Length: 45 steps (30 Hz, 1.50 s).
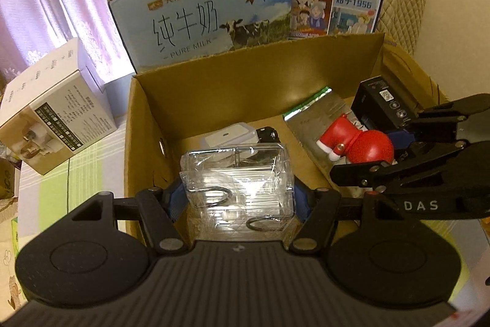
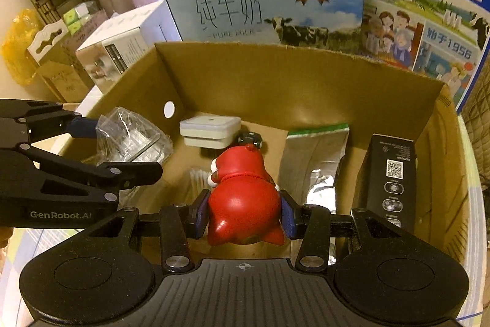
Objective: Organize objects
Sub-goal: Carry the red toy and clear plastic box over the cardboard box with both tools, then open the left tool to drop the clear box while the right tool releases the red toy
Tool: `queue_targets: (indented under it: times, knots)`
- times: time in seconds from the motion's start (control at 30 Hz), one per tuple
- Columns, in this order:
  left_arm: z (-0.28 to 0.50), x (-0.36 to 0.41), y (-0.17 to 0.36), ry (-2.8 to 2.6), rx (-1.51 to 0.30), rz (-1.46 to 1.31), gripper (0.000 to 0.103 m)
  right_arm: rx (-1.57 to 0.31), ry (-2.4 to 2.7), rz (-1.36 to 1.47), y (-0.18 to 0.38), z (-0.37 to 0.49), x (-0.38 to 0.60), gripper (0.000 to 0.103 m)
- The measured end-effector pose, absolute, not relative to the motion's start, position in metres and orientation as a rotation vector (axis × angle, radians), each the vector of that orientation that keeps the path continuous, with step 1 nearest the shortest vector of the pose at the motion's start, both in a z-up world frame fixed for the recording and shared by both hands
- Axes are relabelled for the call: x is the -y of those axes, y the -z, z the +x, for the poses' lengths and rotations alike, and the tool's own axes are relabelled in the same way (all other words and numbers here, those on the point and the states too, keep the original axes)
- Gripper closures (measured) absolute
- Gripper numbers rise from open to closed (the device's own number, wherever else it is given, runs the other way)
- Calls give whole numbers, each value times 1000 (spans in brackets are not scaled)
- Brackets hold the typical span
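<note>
Both tools hang over the open cardboard box [image 2: 300, 75], milk cartons [image 2: 263, 5] standing behind it. Left tool [image 1: 239, 198] is clamped on a clear plastic case [image 1: 237, 189]; beside it, right tool [image 2: 243, 212] grips a red toy figure [image 2: 245, 204].

Right tool [image 2: 243, 213] clamped on red figurine [image 2: 243, 204] above open cardboard box [image 2: 275, 75], white case [image 2: 209, 132] ahead, foil pouch [image 2: 315, 161] and black box [image 2: 390, 173] right, left tool [image 2: 116, 155] gripping clear packet [image 2: 131, 140] left.

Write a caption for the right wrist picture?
Right gripper holds a red toy figure over the cardboard box.
</note>
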<state>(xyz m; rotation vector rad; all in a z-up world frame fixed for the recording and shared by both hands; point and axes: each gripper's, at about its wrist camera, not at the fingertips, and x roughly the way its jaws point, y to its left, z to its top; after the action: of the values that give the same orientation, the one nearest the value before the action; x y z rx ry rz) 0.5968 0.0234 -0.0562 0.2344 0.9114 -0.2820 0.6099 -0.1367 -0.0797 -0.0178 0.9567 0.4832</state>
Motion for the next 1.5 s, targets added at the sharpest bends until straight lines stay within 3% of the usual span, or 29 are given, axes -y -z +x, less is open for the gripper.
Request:
queue_targets:
  times: [0.67,0.83,1.03,1.5]
  knots:
    - [623,-25,82,264,-967,285,38,-1014,-475,-11,97,624,133,60]
    - [624,-25,83,261,-967,287,36,-1012,-471,-11,95,624,133,60]
    - [626,-26,80,247,-962,287,25,-1019,-465,-7,96,626,131,60]
    - [625,-27,79,245,-958,287,24,-1047,-449,-1,100,631,130,60]
